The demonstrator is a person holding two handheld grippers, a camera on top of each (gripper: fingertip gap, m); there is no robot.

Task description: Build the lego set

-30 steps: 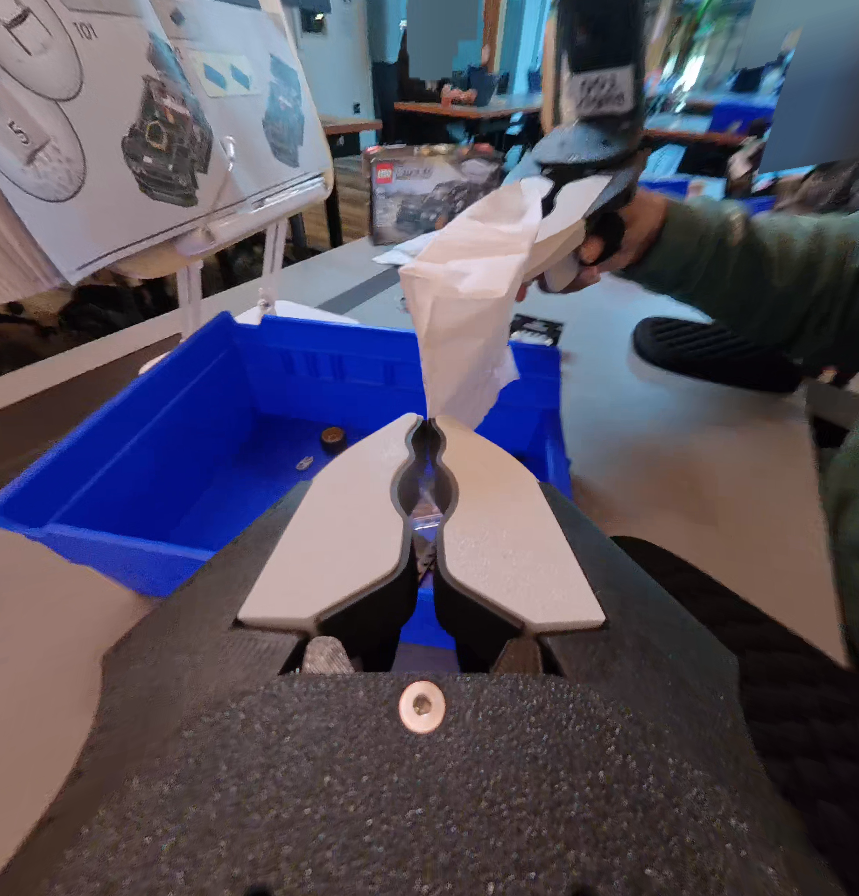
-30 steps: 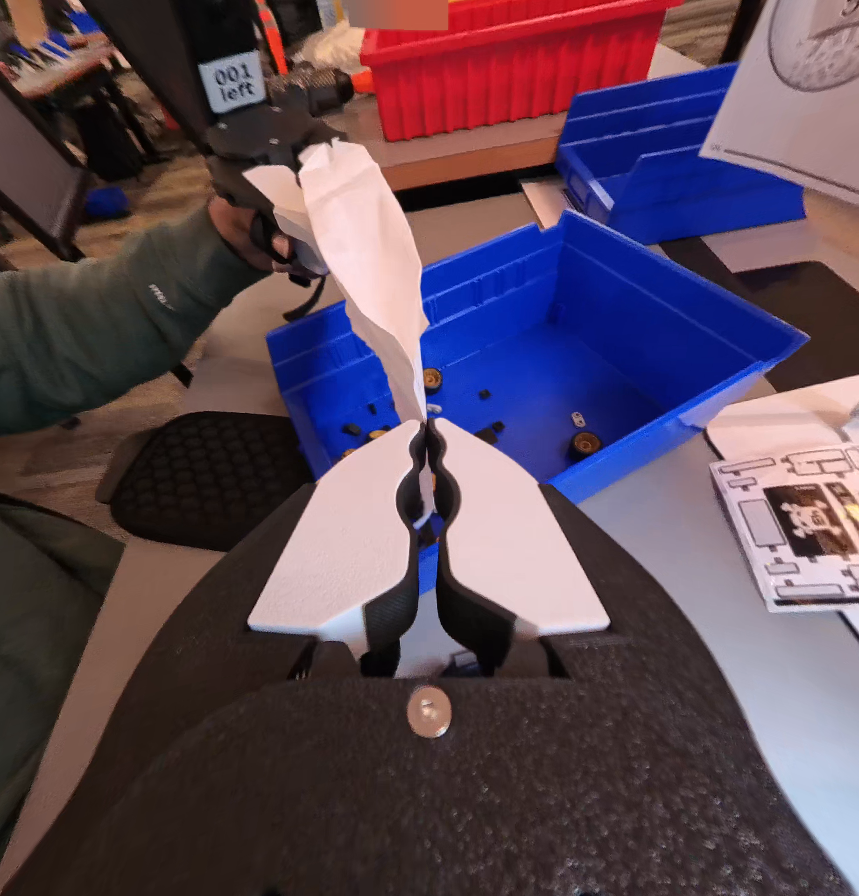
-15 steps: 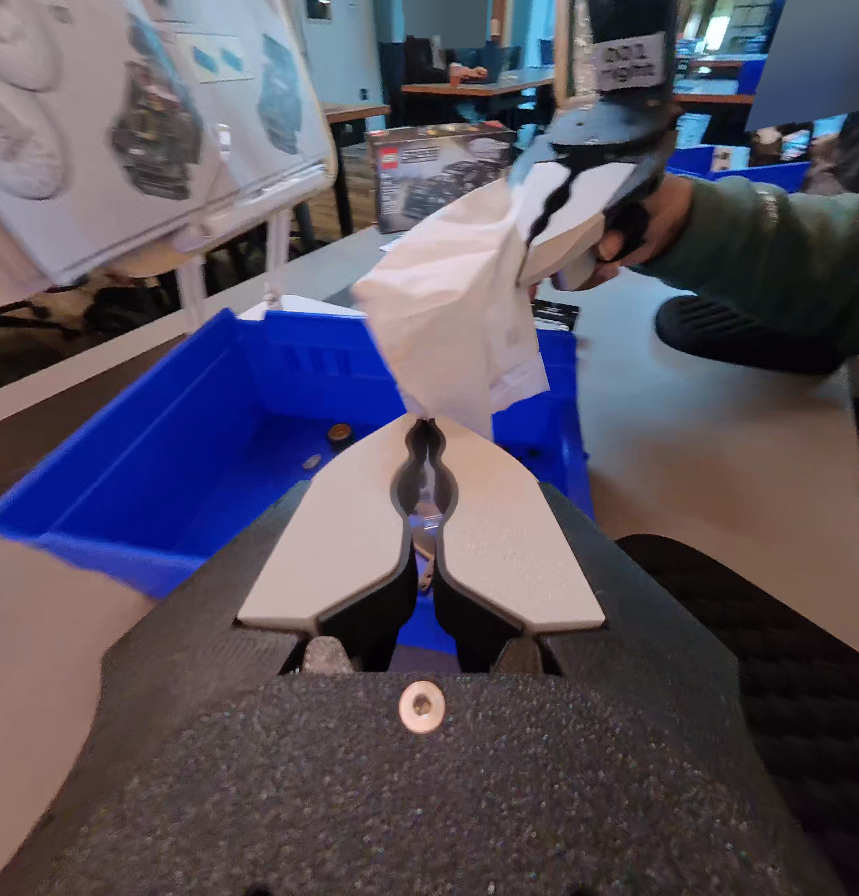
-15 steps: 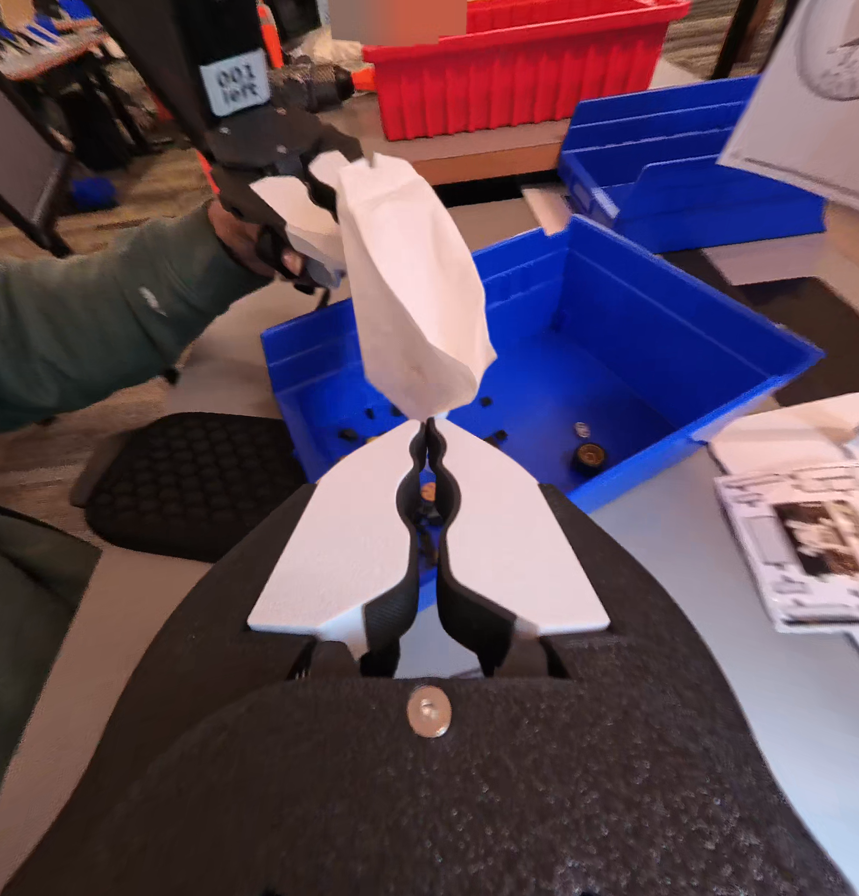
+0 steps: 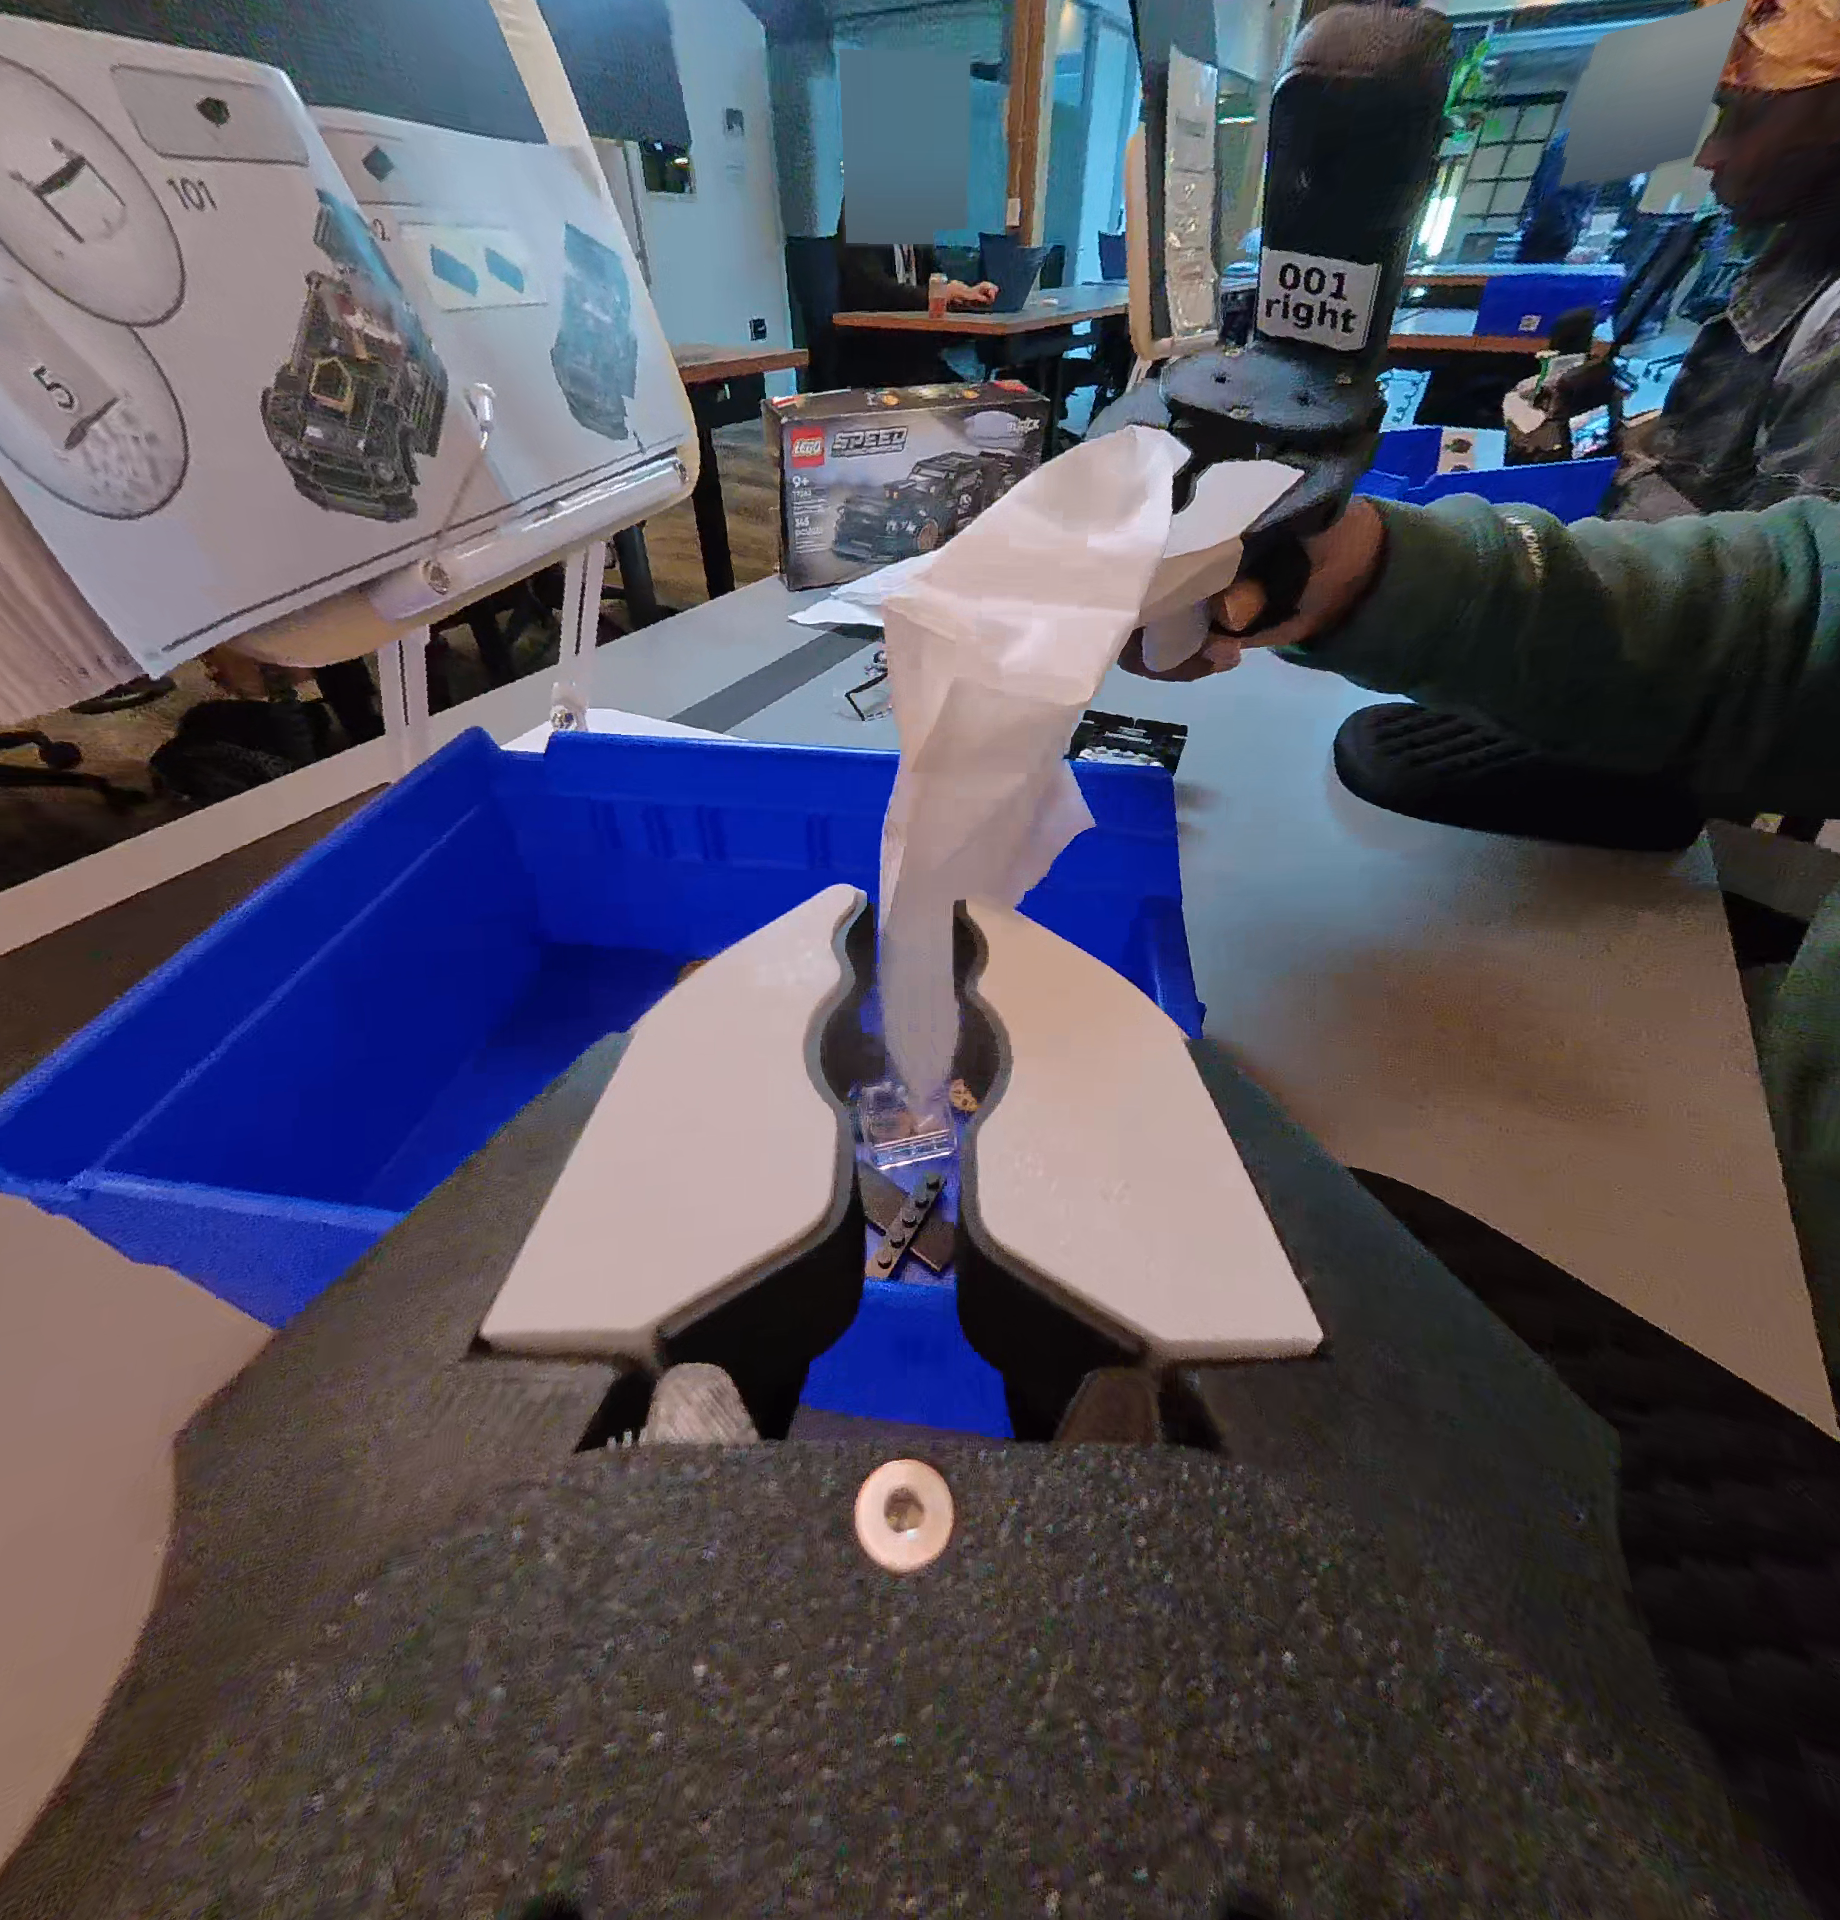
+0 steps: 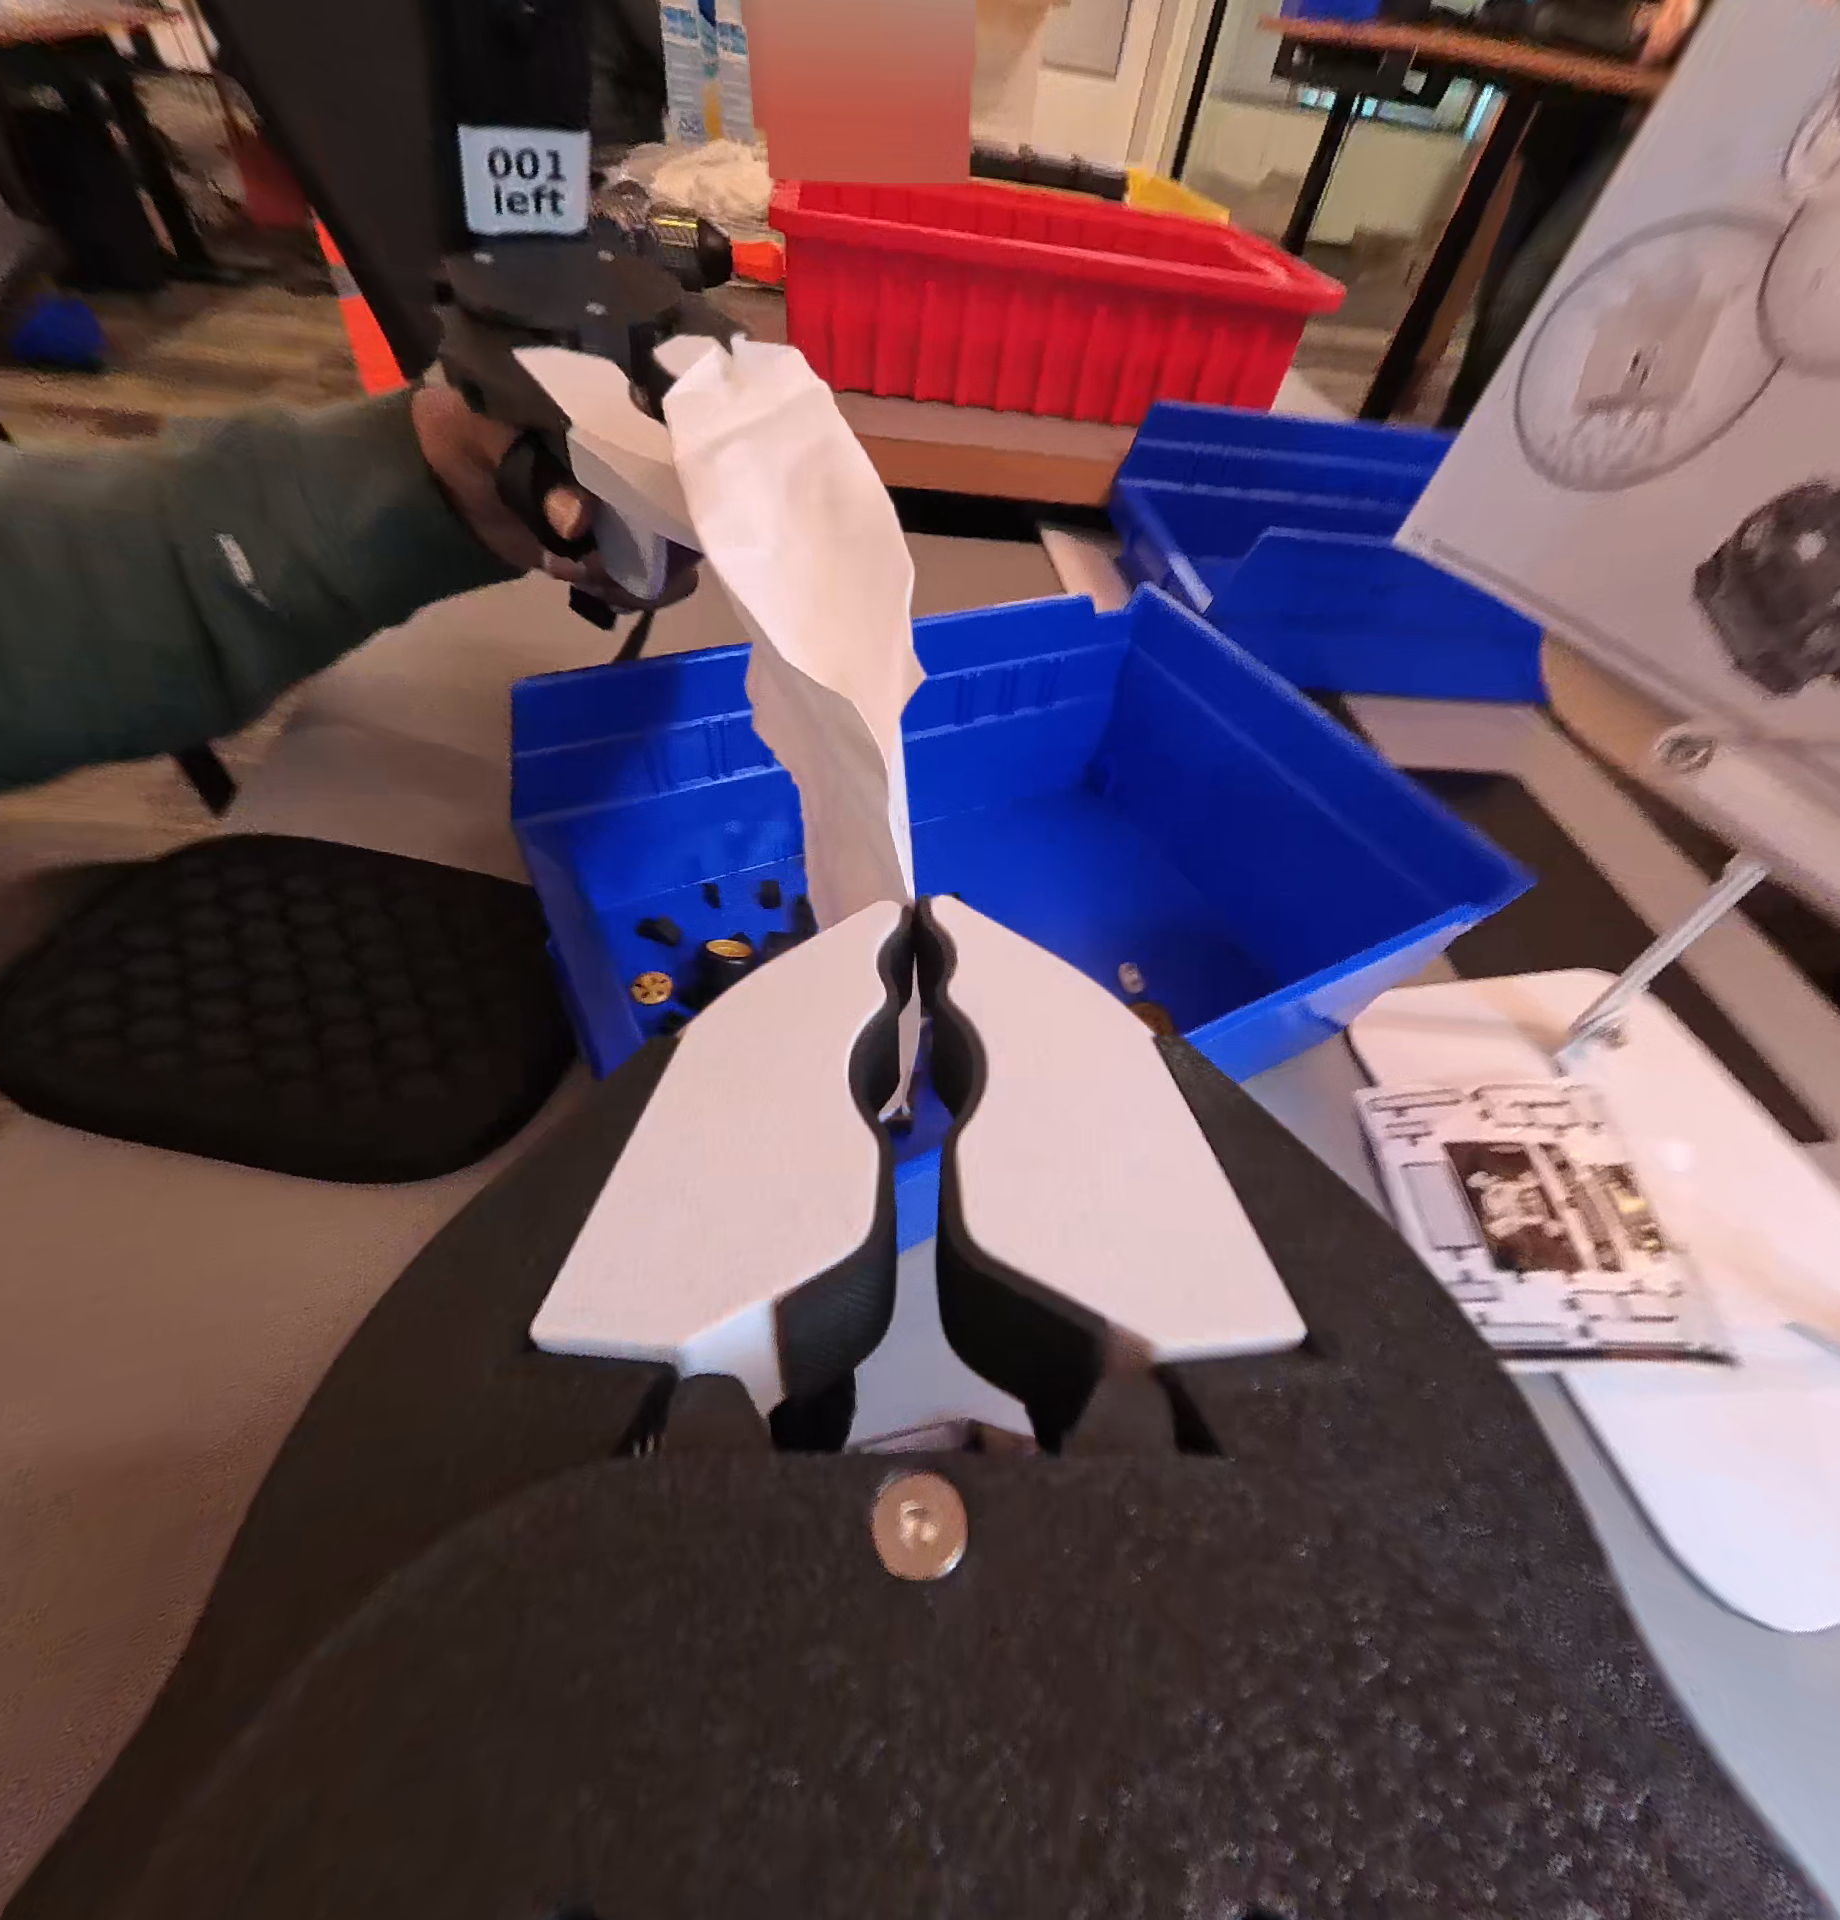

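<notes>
A white paper bag (image 5: pixel 999 644) hangs stretched between both grippers above a blue bin (image 5: pixel 303 997). My left gripper (image 5: pixel 911 904) has its jaws a narrow gap apart, with the blurred end of the bag running down between them. Through the gap I see a clear brick (image 5: pixel 900 1127) and black pieces (image 5: pixel 911 1221) in the bin. My right gripper (image 6: pixel 916 906) is shut on the other end of the bag (image 6: pixel 812 582). Small black parts and gold wheels (image 6: pixel 651 985) lie on the bin floor (image 6: pixel 1259 790). Each gripper shows in the other's view: the right (image 5: pixel 1191 473), the left (image 6: pixel 677 364).
An instruction booklet on a stand (image 5: pixel 272 343) rises left of the bin. A Lego box (image 5: pixel 905 468) stands behind it. A red bin (image 6: pixel 1041 301) and more blue bins (image 6: pixel 1311 561) sit beyond. A sticker sheet (image 6: pixel 1518 1216) and a black mat (image 6: pixel 251 997) flank the bin. Some 15 centimeters of space lies between my two pairs of fingers. My left tips are roughly 15 centimeters from the clear brick (image 5: pixel 900 1127).
My left jaws have parted from fully shut to a narrow gap. The bag, puffed out half a second ago, is drawn long and thin again. The right gripper stays shut on it.
</notes>
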